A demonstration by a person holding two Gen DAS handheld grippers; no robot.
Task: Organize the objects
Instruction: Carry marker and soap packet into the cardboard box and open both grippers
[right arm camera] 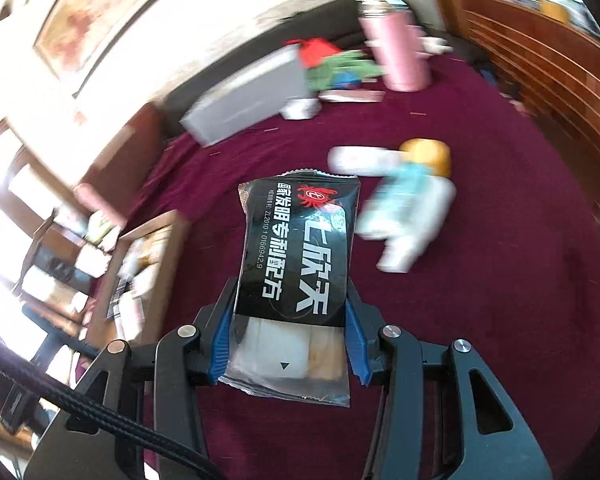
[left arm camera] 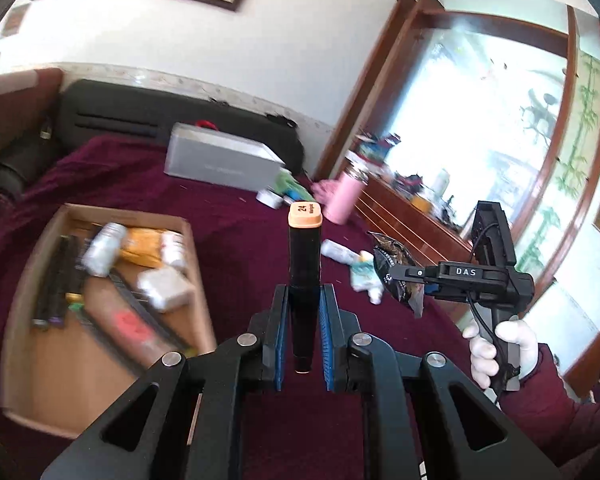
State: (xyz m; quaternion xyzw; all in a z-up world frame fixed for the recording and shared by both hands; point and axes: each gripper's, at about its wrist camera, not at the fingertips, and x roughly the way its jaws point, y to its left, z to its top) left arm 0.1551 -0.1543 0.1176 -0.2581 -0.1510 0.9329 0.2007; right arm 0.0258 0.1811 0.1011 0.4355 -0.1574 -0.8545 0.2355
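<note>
My left gripper (left arm camera: 304,292) is shut on a black marker (left arm camera: 305,276) with an orange cap marked 24, held above the maroon cloth. A cardboard box (left arm camera: 28,364) to its left holds markers, white packets and a yellow pack. My right gripper (right arm camera: 292,296) is shut on a black snack packet (right arm camera: 296,248) with white Chinese lettering and a red crab logo. In the left wrist view that right gripper (left arm camera: 396,274) sits at the right, with the packet (left arm camera: 388,268) in its jaws. The box also shows in the right wrist view (right arm camera: 140,240), at the left.
On the cloth lie a white bottle with a yellow cap (right arm camera: 404,204), a pink flask (right arm camera: 396,52), a grey box (right arm camera: 244,96) and green and red items (right arm camera: 336,64). A wooden cabinet (right arm camera: 548,76) borders the right side.
</note>
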